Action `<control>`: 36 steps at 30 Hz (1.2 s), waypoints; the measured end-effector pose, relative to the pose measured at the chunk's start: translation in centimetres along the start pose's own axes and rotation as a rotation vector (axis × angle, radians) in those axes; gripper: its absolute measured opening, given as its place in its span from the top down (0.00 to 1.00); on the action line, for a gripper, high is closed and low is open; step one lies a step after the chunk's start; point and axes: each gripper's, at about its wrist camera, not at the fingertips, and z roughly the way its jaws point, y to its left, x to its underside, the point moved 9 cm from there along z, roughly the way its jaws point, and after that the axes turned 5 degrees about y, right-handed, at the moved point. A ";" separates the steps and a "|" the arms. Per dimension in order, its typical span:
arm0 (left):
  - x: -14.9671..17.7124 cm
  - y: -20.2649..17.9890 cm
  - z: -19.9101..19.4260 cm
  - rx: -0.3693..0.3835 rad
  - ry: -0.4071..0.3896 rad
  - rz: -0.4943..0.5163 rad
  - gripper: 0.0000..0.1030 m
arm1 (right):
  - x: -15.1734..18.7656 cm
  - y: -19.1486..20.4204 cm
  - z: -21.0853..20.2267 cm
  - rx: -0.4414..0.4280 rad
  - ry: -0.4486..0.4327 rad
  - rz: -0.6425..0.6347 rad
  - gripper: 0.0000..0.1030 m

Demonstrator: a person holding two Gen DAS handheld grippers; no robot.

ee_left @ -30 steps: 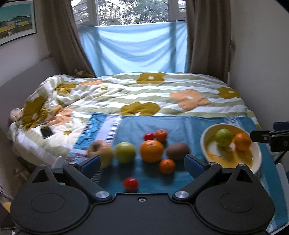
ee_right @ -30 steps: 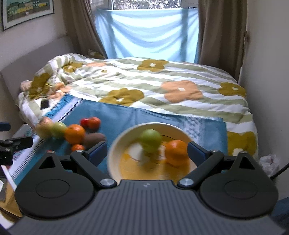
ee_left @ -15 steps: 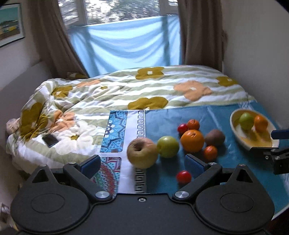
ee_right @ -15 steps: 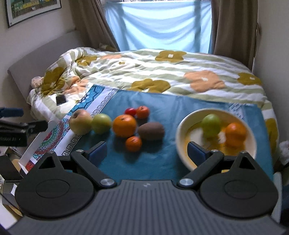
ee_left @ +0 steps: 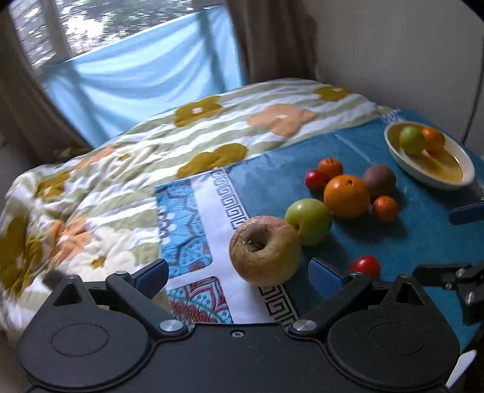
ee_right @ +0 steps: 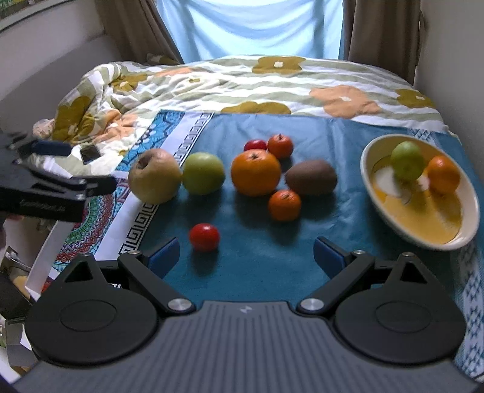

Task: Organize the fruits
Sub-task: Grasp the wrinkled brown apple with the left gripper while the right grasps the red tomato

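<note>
Loose fruit lies on a blue cloth (ee_right: 272,260): a yellowish wrinkled apple (ee_left: 264,250) (ee_right: 154,180), a green apple (ee_left: 308,221) (ee_right: 203,177), a big orange (ee_left: 346,196) (ee_right: 255,173), a kiwi (ee_right: 311,177), small oranges and red tomatoes (ee_right: 204,237). A cream bowl (ee_right: 472,211) (ee_left: 432,178) at the right holds a green apple (ee_right: 407,161) and an orange (ee_right: 443,174). My left gripper (ee_left: 239,273) is open, just short of the wrinkled apple. My right gripper (ee_right: 246,257) is open, above the cloth just behind the lone tomato.
The cloth covers the near end of a bed with a flowered quilt (ee_right: 242,81). A phone (ee_right: 90,153) lies on the quilt at the left. Curtains and a blue drape (ee_right: 251,27) hang behind. A wall stands close at the right.
My left gripper has swung left and closer to the wrinkled apple. My right gripper has moved left, away from the bowl, and lower toward the loose fruit. Both stay open.
</note>
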 end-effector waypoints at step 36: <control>0.3 -1.4 7.9 0.212 0.042 0.135 0.23 | 0.0 4.6 7.3 0.005 0.071 0.003 0.37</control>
